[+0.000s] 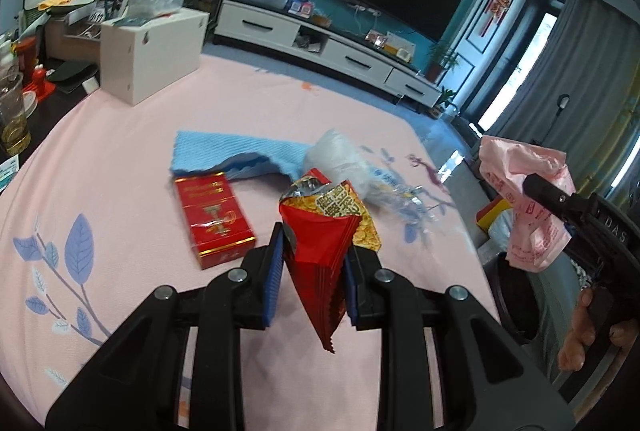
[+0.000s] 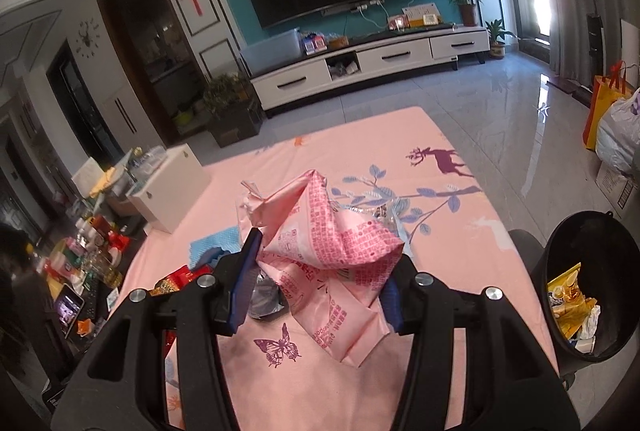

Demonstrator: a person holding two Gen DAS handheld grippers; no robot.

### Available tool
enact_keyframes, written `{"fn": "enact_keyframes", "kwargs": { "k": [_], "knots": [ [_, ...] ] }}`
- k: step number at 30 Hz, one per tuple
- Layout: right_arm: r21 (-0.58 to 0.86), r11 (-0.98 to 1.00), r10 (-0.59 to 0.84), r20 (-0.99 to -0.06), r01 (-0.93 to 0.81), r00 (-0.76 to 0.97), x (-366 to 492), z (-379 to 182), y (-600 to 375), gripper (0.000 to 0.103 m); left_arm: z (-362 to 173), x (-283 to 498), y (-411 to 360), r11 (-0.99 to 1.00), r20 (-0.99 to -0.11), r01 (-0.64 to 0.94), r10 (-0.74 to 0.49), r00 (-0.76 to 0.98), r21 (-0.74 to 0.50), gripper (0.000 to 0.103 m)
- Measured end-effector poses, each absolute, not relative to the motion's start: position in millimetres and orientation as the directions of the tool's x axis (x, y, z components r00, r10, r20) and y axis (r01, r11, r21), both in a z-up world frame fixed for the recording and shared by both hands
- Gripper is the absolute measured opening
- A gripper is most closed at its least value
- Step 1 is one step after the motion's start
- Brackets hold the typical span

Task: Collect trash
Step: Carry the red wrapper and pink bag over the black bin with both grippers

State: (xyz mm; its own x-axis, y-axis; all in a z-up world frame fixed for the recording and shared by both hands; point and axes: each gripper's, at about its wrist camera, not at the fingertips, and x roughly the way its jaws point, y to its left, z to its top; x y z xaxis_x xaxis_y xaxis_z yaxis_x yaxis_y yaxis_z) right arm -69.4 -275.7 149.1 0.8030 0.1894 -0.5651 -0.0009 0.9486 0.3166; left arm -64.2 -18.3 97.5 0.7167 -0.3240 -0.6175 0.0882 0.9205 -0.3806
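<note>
My left gripper is shut on a red and gold snack wrapper, lifted above the pink tablecloth. My right gripper is shut on a crumpled pink printed plastic bag, also held above the cloth; in the left wrist view that bag hangs at the right edge. A black trash bin with wrappers inside stands off the table's right side. On the cloth lie a red cigarette box, a blue cloth and a clear plastic bag.
A white box stands at the table's far left, with a glass and clutter beyond it. A TV cabinet lines the far wall. Bags sit on the floor at right. A person's hand holds the right gripper.
</note>
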Motion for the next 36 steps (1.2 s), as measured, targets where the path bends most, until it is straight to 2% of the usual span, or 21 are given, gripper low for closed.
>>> {"fn": "enact_keyframes", "kwargs": {
  "k": [8,20,26,30,36],
  "knots": [
    [0.317,0.948,0.162,-0.517,0.012,0.840,-88,167,-296,0.053,124,-70,-60,0.900,-0.572,0.177,-0.394,0.719,-0.398,0.026],
    [0.301,0.950,0.075,-0.467,0.078,0.881,-118,183,-335,0.053,143,-78,-142,0.886,-0.555,0.315,-0.460,0.694,-0.340,0.026],
    [0.320,0.929,-0.019,-0.455,0.183,0.890,-133,184,-375,0.054,139,-78,-186,0.870,-0.566,0.373,-0.492,0.661,-0.322,0.026],
    [0.319,0.897,-0.133,-0.467,0.307,0.874,-142,179,-405,0.054,134,-78,-219,0.854,-0.574,0.410,-0.519,0.633,-0.320,0.026],
    [0.355,0.848,-0.194,-0.481,0.393,0.855,-158,169,-442,0.056,125,-80,-268,0.821,-0.588,0.471,-0.564,0.579,-0.323,0.026]
  ]
}}
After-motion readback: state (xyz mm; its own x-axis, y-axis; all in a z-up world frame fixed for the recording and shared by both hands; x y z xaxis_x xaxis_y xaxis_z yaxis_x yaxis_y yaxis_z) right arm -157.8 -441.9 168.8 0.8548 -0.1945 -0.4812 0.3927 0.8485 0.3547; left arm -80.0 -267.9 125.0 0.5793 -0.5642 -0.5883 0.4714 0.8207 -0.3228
